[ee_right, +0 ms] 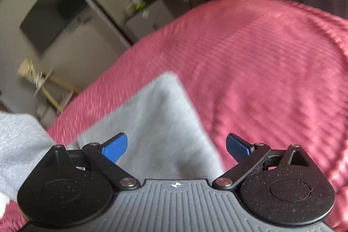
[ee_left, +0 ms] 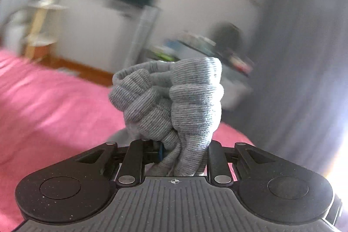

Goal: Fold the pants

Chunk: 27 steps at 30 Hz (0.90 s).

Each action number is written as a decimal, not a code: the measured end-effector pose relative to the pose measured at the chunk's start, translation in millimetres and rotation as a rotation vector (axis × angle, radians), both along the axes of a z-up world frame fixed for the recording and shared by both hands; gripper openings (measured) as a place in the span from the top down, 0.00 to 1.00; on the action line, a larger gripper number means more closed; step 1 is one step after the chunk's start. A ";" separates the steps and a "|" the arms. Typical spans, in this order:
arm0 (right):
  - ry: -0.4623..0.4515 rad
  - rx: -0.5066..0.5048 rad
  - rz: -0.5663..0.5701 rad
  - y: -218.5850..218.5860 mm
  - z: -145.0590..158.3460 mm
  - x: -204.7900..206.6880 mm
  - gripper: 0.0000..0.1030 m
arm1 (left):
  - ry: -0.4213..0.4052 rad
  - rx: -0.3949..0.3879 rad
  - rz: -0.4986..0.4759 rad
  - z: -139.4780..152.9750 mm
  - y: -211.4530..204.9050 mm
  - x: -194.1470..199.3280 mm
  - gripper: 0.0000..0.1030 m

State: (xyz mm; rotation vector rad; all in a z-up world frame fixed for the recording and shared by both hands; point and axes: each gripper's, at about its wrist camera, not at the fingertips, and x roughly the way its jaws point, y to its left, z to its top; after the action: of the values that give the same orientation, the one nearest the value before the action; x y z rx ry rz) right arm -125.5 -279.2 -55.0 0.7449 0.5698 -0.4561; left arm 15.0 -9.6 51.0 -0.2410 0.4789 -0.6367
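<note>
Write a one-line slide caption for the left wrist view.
Left gripper shut on a bunched ribbed edge of the grey pants, lifted above the pink bedspread.

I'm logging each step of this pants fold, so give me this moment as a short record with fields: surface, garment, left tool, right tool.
surface: pink bedspread
garment: grey pants, one part lying flat on the bedspread, ribbed band bunched up in the left tool
left tool: left tool shut on the ribbed band, held above the bedspread
right tool: right tool open, holding nothing, above the flat part
</note>
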 end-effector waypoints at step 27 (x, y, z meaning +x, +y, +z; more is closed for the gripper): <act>0.098 0.125 0.147 -3.4 -26.7 37.7 0.14 | 0.519 0.146 0.201 -156.4 55.2 33.3 0.08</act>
State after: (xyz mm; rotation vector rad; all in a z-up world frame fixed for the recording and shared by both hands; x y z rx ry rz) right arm -87.8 -282.7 -81.8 0.7964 0.7443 -0.3241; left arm 48.2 45.6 -105.4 -0.3123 0.9831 -0.3347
